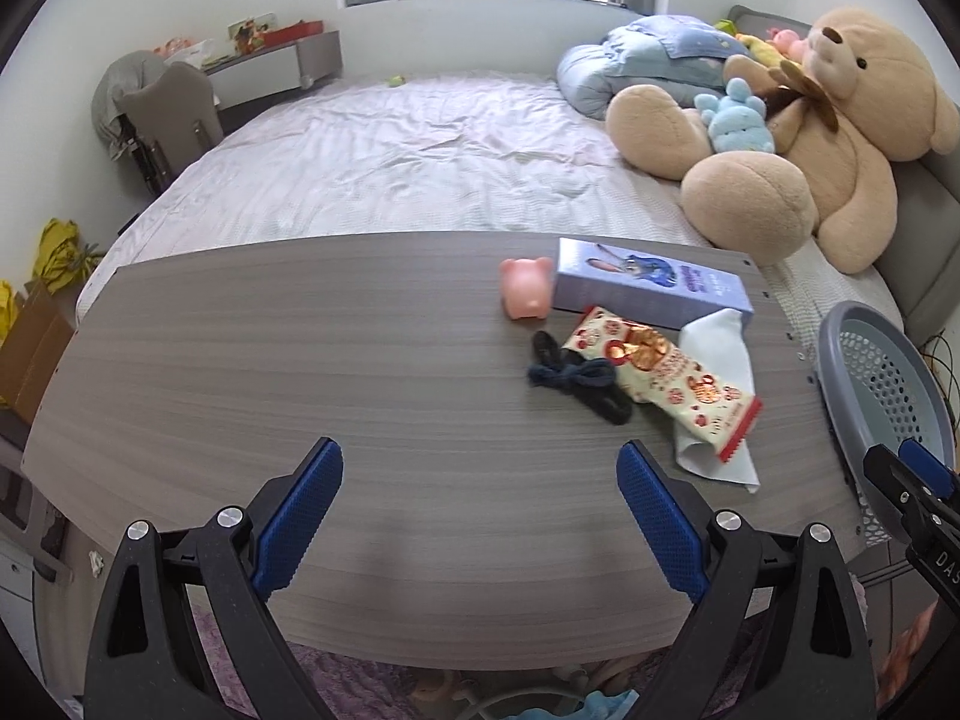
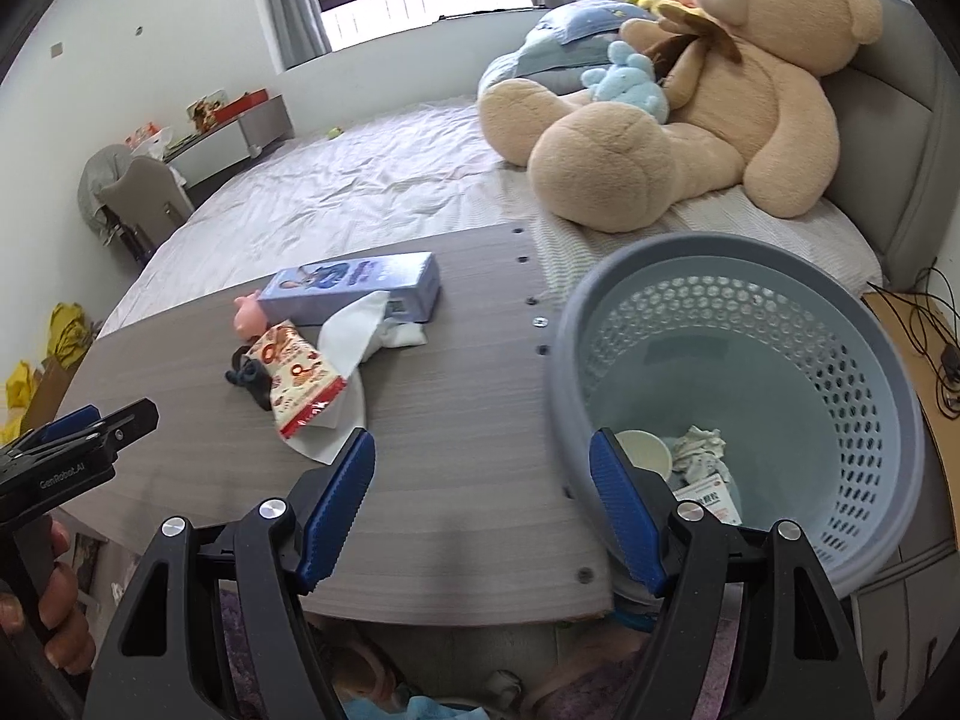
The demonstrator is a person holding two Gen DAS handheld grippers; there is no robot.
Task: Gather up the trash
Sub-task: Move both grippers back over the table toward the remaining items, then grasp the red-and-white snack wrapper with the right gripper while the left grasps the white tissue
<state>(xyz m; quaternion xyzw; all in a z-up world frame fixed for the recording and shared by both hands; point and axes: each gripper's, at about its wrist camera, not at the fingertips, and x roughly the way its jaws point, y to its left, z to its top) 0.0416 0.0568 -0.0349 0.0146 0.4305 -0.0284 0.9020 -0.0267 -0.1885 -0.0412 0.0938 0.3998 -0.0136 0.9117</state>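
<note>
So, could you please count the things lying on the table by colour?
Pink: 1, the pig toy
Blue: 1, the box
White: 1, the tissue
Cream and red: 1, the snack wrapper
Dark: 1, the hair tie
Total: 5

A home bedroom: bed (image 1: 384, 162), giant teddy bear (image 1: 810, 138), pillows (image 1: 648, 54).

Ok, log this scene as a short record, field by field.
surface: grey wood table
on table: snack wrapper, white tissue, dark hair tie, pink pig, blue box
bin: blue basket at the table's right edge
in bin: paper cup, crumpled paper, a card
left gripper: open, empty, above the table
right gripper: open, empty, by the basket rim
</note>
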